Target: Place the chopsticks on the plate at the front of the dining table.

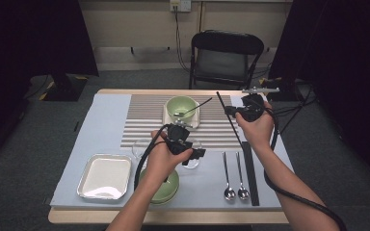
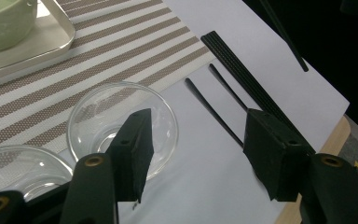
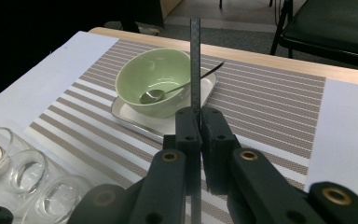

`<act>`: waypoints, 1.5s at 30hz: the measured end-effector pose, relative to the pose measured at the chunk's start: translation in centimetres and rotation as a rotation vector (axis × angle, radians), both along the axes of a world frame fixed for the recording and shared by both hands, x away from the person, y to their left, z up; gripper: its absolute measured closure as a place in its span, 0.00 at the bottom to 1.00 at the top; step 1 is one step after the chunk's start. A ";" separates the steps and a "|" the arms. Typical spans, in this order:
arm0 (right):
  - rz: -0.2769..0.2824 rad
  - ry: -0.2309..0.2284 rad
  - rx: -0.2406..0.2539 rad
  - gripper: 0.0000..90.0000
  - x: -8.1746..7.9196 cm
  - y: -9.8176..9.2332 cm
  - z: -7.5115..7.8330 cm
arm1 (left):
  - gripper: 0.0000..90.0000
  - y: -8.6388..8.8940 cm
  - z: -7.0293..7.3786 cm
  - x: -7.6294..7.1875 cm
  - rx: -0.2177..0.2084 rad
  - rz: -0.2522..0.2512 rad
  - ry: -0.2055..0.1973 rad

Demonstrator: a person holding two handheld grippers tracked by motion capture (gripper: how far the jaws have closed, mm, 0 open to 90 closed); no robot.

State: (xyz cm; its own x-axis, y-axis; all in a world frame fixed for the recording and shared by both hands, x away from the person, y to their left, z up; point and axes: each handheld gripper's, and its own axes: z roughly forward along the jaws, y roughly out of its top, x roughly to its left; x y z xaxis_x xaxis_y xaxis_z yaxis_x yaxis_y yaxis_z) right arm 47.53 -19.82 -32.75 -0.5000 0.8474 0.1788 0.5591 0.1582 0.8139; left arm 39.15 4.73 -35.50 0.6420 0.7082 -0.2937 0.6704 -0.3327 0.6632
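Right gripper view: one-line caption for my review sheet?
Right gripper shut on a thin black chopstick, held upright before a pale green ceramic bowl containing a metal spoon.

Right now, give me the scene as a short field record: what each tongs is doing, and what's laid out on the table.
right tongs: shut on a black chopstick, held upright above the striped mat
left tongs: open, nothing between the jaws, over a glass bowl
mat centre: green bowl with a spoon in it, on a small tray
near edge: metal tray, two spoons, black chopsticks
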 end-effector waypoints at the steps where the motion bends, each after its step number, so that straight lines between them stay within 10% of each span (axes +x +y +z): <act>1: 0.002 0.000 -0.001 0.96 0.0 0.2 0.0 | 0.47 -0.1 0.0 0.0 0.001 0.000 0.001; 45: 0.073 -0.001 0.046 0.96 -0.6 3.9 0.3 | 0.53 -2.7 -0.7 0.2 -0.067 -0.004 0.045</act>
State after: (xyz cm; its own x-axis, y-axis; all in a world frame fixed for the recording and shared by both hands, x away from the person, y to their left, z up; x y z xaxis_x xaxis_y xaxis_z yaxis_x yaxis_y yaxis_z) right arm 46.89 -15.95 -32.42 -0.5600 0.7998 0.2162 0.5468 0.1607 0.8217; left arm 39.34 1.98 -36.17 0.6297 0.6835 -0.3693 0.6989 -0.2908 0.6535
